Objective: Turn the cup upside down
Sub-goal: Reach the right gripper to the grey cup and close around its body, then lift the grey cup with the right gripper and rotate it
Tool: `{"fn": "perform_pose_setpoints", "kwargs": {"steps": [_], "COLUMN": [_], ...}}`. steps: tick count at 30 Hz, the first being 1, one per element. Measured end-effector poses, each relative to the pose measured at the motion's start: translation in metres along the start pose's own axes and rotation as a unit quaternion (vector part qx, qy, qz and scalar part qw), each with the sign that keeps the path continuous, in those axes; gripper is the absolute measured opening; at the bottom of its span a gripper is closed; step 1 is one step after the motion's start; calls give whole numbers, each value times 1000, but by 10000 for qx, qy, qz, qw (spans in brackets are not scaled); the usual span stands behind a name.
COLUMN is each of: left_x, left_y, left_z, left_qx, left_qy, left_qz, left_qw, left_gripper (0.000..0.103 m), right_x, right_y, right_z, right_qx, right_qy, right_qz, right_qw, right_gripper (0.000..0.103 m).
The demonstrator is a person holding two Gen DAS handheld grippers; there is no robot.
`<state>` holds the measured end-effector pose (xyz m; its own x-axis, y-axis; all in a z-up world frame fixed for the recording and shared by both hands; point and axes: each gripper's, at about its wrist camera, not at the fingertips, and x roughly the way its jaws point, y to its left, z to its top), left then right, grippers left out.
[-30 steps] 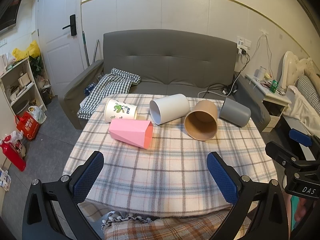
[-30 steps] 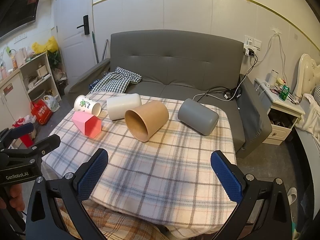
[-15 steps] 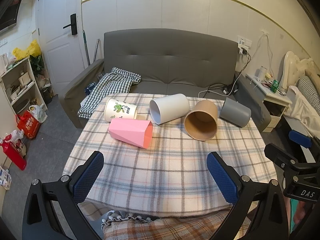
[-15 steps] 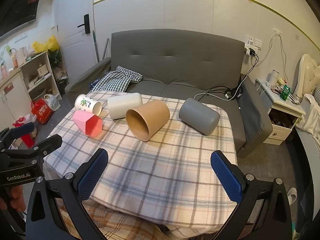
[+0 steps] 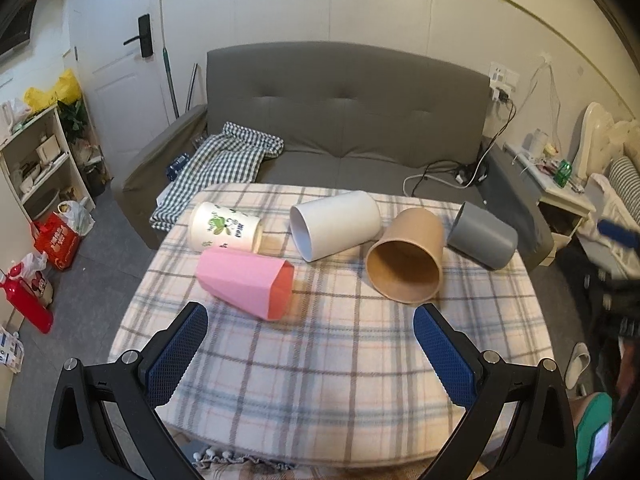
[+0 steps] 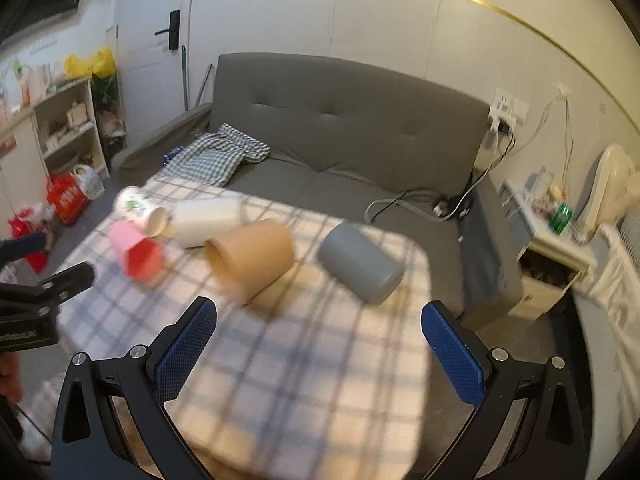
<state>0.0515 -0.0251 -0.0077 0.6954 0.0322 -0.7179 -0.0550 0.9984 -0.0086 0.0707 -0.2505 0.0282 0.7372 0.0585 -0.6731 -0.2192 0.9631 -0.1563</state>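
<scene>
Left wrist view
My left gripper (image 5: 310, 344): the jaws are spread wide; nothing is between them and they touch nothing, held above the near part of the table.
Fingers (image 5: 176, 354): blue pads with a fine grid texture, on black arms.
Table (image 5: 320, 380): covered with a soft plaid cloth, cream with grey and pale red lines.
Pink cup (image 5: 248, 282): it lies on its side, with flat angular faces; its mouth points to the right.
Printed cup (image 5: 224, 232): white paper with a green drawing, on its side just behind the pink cup.
White cup (image 5: 336, 224): a smooth cylinder on its side, with the open mouth toward me.
Brown cup (image 5: 408, 260): matt kraft paper, on its side, mouth toward me, beside the white cup.
Grey cup (image 5: 482, 240): smooth, on its side near the right edge of the table.

Right wrist view (blurred)
My right gripper (image 6: 320, 340): the jaws are also wide apart, holding nothing, over the cloth.
Brown cup (image 6: 252, 260): on its side, ahead of the left finger.
Grey cup (image 6: 360, 268): on its side, ahead between the fingers.
Sofa (image 6: 340, 128): grey fabric, behind the table.
</scene>
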Motion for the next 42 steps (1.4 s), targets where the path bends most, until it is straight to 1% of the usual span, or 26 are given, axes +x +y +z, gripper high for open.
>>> {"fn": "perform_pose_setpoints", "kwargs": {"steps": [2, 4, 6, 9, 11, 12, 14, 15, 16, 20, 25, 26, 27, 29, 30, 33, 35, 36, 39, 42], "left_x": [13, 26, 39, 57, 68, 73, 81, 85, 87, 94, 97, 96, 94, 90, 87, 73, 62, 58, 43, 26], "left_y": [-4, -7, -12, -17, -21, -23, -26, -28, -30, -35, -37, -37, -37, -38, -38, -35, -32, -31, -24, -17], "left_z": [5, 11, 15, 23, 28, 30, 34, 35, 36, 36, 34, 34, 34, 35, 36, 36, 36, 35, 31, 23], "left_qx": [-20, -51, -69, -126, -135, -128, -130, -115, -91, 14, 7, 15, 30, 40, 35, 14, -6, -18, -62, -13], "left_qy": [98, 173, 252, 320, 361, 384, 433, 452, 463, 516, 597, 604, 599, 568, 549, 450, 365, 337, 281, 205], "left_qz": [49, 63, 128, 173, 189, 218, 250, 239, 241, 286, 306, 304, 304, 313, 317, 271, 252, 241, 180, 116], "left_qw": [9999, 9998, 9996, 9993, 9991, 9989, 9987, 9986, 9986, 9983, 9977, 9977, 9977, 9979, 9980, 9986, 9990, 9991, 9994, 9997], "left_gripper": [103, 103, 103, 103, 103, 103, 103, 103, 103, 103, 103, 103, 103, 103, 103, 103, 103, 103, 103, 103], "right_x": [19, 44, 71, 110, 134, 147, 165, 174, 181, 205, 224, 226, 226, 225, 223, 209, 192, 186, 153, 118], "right_y": [-15, -30, -38, -42, -42, -42, -41, -41, -41, -40, -35, -34, -34, -35, -39, -48, -48, -47, -42, -30], "right_z": [10, 21, 26, 28, 26, 24, 22, 21, 20, 19, 13, 11, 9, 5, 4, -2, -11, -15, -28, -36], "right_qx": [-158, -340, -654, -1205, -1457, -1585, -1762, -1785, -1777, -1838, -1829, -1802, -1786, -1670, -1461, -839, -613, -499, -36, 210], "right_qy": [94, 313, 540, 931, 1150, 1297, 1394, 1461, 1518, 1717, 2067, 2136, 2180, 2339, 2426, 2590, 2609, 2590, 2484, 2326], "right_qz": [-50, 13, 76, 156, 223, 188, 88, 139, 208, 462, 704, 733, 677, 473, 473, 697, 582, 553, 659, 684], "right_qw": [9998, 9989, 9964, 9882, 9824, 9786, 9744, 9729, 9721, 9667, 9586, 9574, 9571, 9566, 9579, 9597, 9617, 9630, 9664, 9699], "right_gripper": [103, 103, 103, 103, 103, 103, 97, 93, 92, 92, 92, 90, 87, 73, 73, 73, 73, 73, 73, 73]}}
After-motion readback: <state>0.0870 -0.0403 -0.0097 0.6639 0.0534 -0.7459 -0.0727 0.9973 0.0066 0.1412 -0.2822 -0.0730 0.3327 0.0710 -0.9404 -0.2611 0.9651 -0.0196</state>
